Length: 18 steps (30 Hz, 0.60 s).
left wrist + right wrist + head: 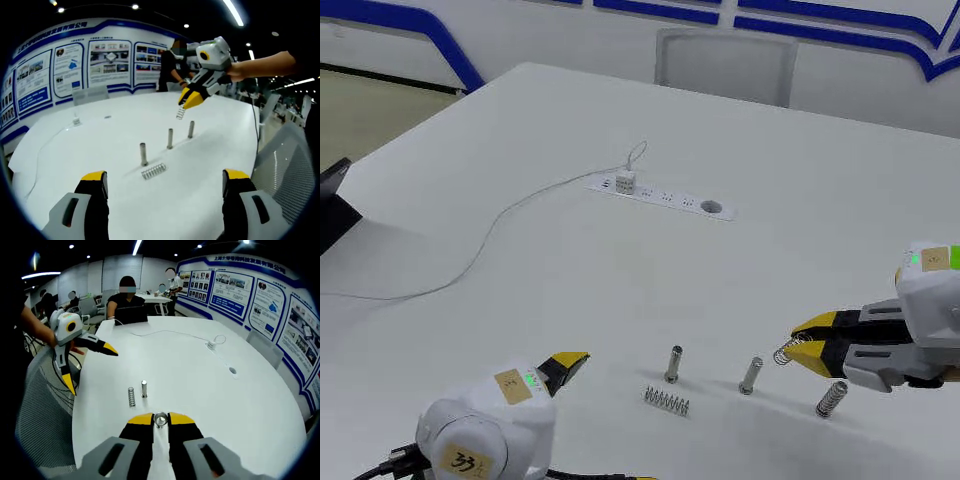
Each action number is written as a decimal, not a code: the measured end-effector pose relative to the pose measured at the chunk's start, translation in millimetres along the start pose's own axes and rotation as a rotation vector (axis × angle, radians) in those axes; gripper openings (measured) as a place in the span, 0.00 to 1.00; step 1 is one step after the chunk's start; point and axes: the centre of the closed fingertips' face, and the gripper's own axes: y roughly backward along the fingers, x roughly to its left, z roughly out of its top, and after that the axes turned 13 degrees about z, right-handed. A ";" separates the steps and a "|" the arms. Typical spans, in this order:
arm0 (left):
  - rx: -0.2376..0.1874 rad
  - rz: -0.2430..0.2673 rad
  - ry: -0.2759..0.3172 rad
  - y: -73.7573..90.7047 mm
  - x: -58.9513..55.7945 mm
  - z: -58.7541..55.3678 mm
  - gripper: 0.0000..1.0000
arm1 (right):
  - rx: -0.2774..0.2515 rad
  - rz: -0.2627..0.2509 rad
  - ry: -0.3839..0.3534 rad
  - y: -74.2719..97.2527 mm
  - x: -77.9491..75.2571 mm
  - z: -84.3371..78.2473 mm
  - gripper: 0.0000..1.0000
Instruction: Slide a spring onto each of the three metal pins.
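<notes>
Springs sit in three places. The first spring (785, 352) is pinched between the tips of the right gripper (792, 340). It is lifted off the tabletop (570, 270), over the gap between the middle pin (750, 375) and the right pin (840, 386). A second spring (829, 402) is coiled around that right pin. A loose spring (666, 401) lies flat just in front of the left pin (673, 363), toward the near edge. All three pins stand upright in a row along the near side of the tabletop. The left gripper (93, 373) hovers to the left of the pins, its jaws spread wide and released. Toward the far edge lies a power strip (660, 196) with a white plug (625, 181) in it, and a thin cable (490, 235) trails toward the left edge.
</notes>
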 end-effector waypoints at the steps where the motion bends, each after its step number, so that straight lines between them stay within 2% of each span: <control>1: 0.002 -0.003 0.010 -0.2 -0.8 -0.5 0.97 | -0.019 -0.001 -0.022 -1.4 -3.2 0.2 0.11; 3: -0.001 -0.010 0.011 -0.3 -2.5 -0.2 0.98 | -0.025 -0.006 -0.044 -5.4 -7.6 -1.2 0.11; 8: 0.002 -0.018 0.005 -0.5 -5.1 -0.7 0.98 | 0.009 -0.019 -0.063 -16.2 -13.8 -8.5 0.11; 18: 0.009 -0.023 -0.001 -0.9 -6.2 -3.1 0.98 | 0.035 -0.009 -0.098 -24.9 -15.9 -15.1 0.11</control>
